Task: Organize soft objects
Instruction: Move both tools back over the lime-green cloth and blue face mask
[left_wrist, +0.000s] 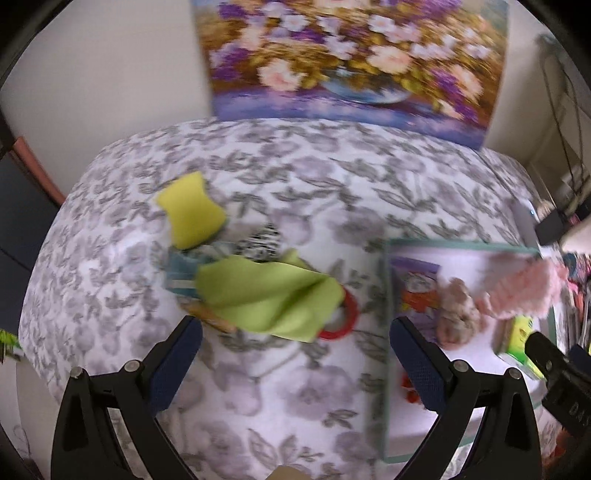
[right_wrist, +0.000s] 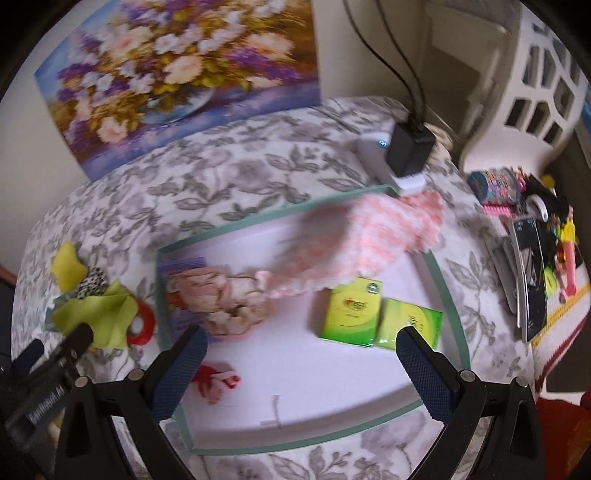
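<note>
A pile of soft things lies on the flowered table cover: a green cloth (left_wrist: 266, 295), a yellow sponge (left_wrist: 190, 212), a black-and-white item (left_wrist: 260, 240) and a red ring (left_wrist: 341, 323). My left gripper (left_wrist: 295, 354) is open and empty just in front of the pile. A white tray with a teal rim (right_wrist: 439, 269) holds a pink knitted cloth (right_wrist: 351, 240), a beige plush (right_wrist: 225, 299), two green packets (right_wrist: 352, 312) and a small red-pink item (right_wrist: 216, 380). My right gripper (right_wrist: 301, 363) is open and empty above the tray's front half.
A flower painting (left_wrist: 351, 55) leans on the wall behind the table. A black charger on a white box (right_wrist: 406, 151) sits behind the tray. A phone (right_wrist: 530, 277) and colourful clutter lie to the right. A white openwork basket (right_wrist: 535, 85) stands beyond.
</note>
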